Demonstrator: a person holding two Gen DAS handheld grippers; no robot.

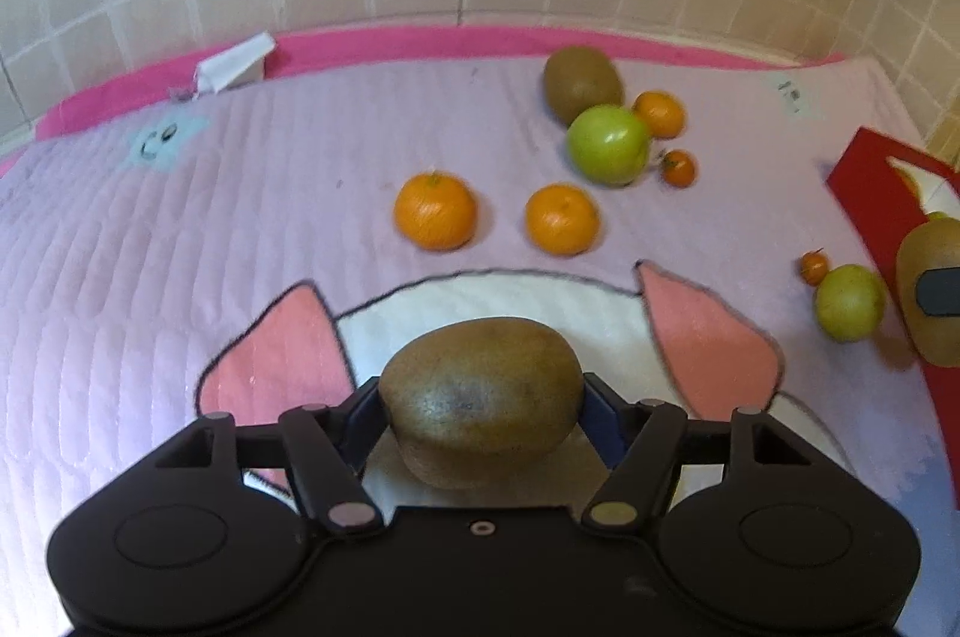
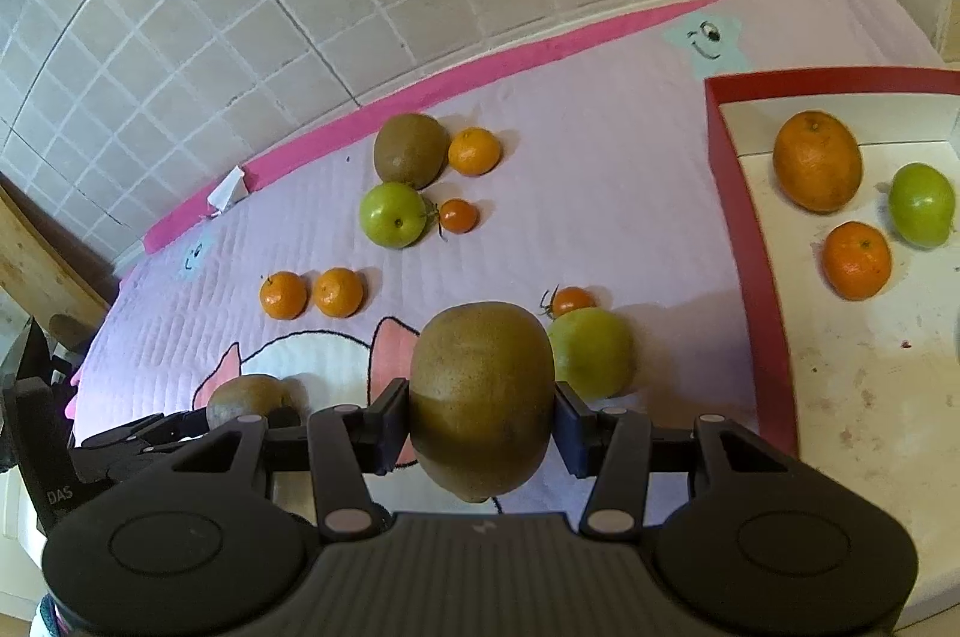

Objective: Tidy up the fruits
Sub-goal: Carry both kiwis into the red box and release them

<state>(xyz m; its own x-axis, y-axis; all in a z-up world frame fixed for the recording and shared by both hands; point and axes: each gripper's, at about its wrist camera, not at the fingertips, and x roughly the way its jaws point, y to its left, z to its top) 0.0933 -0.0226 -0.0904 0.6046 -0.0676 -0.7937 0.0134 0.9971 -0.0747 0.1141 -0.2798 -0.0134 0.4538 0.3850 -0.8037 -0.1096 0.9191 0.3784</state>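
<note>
My left gripper has its blue pads against both ends of a brown kiwi lying crosswise low over the pink mat. My right gripper is shut on a second kiwi, held upright above the mat just left of the red-rimmed tray. That tray holds an orange, a green fruit and a mandarin. In the right wrist view the left gripper's kiwi shows at lower left.
On the mat lie a third kiwi, a green fruit, two mandarins, a smaller mandarin, small orange tomatoes, and another green fruit. A white folded paper sits by the tiled wall.
</note>
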